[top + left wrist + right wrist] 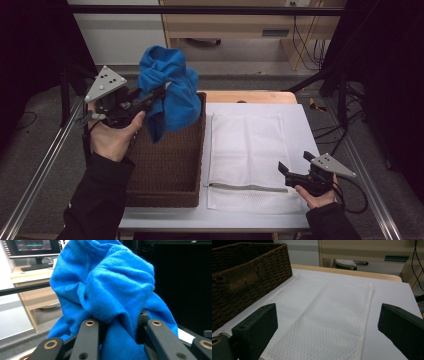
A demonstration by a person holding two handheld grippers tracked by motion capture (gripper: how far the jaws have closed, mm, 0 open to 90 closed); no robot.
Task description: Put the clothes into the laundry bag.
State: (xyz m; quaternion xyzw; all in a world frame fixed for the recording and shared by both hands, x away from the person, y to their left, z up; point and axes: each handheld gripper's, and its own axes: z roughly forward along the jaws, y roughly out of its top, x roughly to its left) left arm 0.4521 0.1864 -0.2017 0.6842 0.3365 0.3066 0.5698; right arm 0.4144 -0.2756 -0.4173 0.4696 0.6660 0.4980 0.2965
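White table (300,125) carries a dark wicker basket (170,170) at left, with a flat white mesh bag (245,150) just beside it. Bunched blue cloth (170,90) hangs above the basket's far end, pinched in the left hand-held gripper (159,94). Right hand-held gripper (295,167) hovers over the bag's near right corner, jaws spread, empty

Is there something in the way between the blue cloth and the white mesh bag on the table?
Nothing visible. The left gripper holds the cloth above the basket; the bag lies flat beside it. The right gripper, open, waits at the bag's near right corner.
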